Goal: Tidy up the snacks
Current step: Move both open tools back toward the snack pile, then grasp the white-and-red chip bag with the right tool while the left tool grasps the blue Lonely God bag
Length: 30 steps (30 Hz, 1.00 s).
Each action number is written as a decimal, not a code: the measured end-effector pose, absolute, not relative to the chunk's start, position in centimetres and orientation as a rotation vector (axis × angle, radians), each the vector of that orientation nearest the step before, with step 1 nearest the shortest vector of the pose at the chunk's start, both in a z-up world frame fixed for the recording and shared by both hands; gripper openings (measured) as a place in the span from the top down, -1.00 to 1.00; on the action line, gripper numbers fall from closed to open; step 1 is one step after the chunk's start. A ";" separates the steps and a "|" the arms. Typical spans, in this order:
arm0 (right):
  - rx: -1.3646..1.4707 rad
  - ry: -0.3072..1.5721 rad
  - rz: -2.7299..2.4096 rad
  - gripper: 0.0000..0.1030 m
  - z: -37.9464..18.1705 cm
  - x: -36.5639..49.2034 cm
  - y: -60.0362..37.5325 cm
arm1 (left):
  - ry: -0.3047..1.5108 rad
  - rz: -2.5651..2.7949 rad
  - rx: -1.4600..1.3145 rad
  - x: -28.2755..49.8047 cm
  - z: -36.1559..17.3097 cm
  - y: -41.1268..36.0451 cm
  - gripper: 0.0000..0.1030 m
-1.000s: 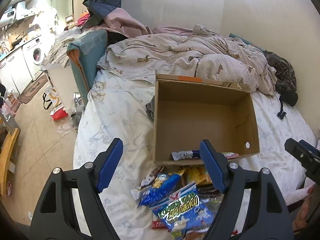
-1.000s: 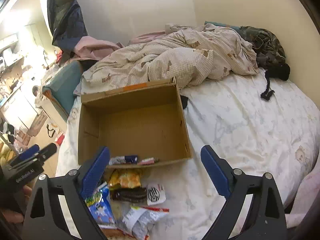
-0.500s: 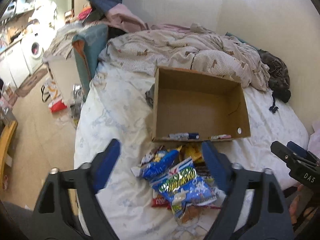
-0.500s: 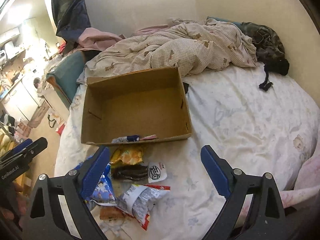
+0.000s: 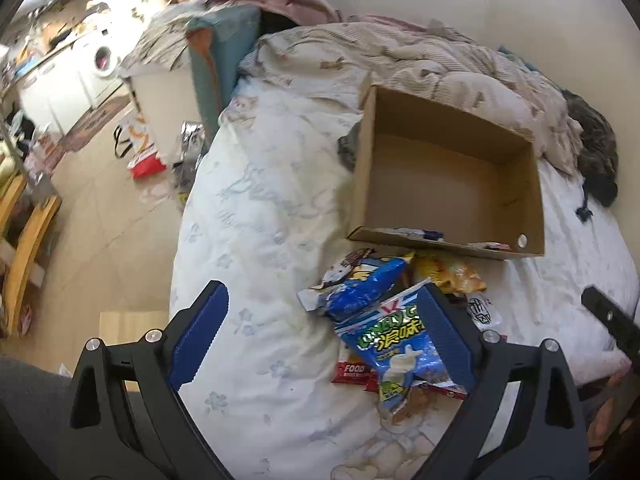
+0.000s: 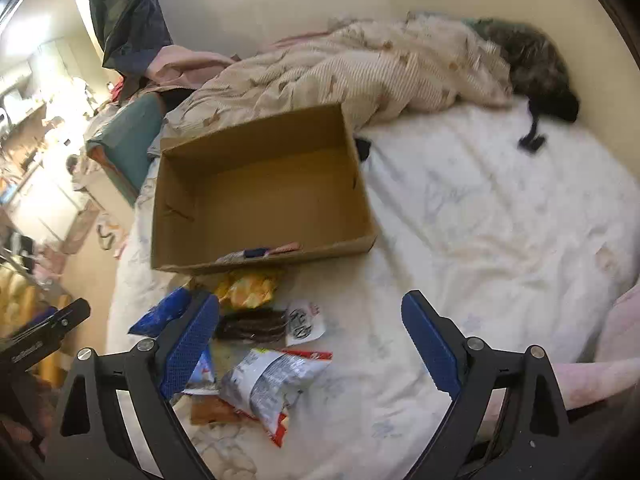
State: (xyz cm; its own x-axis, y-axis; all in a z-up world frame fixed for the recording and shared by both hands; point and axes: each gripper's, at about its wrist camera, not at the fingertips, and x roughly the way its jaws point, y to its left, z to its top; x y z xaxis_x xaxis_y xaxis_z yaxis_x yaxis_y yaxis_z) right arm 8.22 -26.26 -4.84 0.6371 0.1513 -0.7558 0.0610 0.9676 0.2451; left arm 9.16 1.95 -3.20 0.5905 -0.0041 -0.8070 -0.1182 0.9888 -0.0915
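Left gripper (image 5: 320, 336): jaws wide apart, just been opening, nothing clamped; only bare sheet between the pads. Right-side pad sits in front of blue-white snack bag (image 5: 394, 350) at approx. 5 o'clock of the left view, hides part of its print; touching or not, cannot tell. Darker blue bag (image 5: 360, 286) just above it, toward 12 o'clock. Yellow-orange bag (image 5: 452, 276) at 1 o'clock of the pile, close to the box front wall. Red pack w/ "FOOD" (image 5: 352, 370) mostly covered under the blue-white bag.

Right gripper (image 6: 310, 344): jaws also spread, released, holding nothing. Between the pads in the right view: silver bag w/ red edge (image 6: 268, 384) at 6 o'clock, dark brown pack (image 6: 250, 326) and small white pack (image 6: 304, 322) above it. Orange item (image 6: 208, 408) under the silver bag, mostly hidden, kind not readable.

Cardboard box (image 6: 176, 216) at 12 o'clock of the pile, open top, on the bed sheet (image 6: 480, 220). Inside, along the near wall, few small packs (image 6: 260, 251), half cut by the wall, blurred. Crumpled duvet (image 6: 360, 68) behind the box. Edges of both views blurred.
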 end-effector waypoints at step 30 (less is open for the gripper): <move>0.644 1.461 0.241 -0.07 -18.4 12.9 -22.7 | 1.000 0.054 -0.205 10.2 -4.7 1.6 -0.82</move>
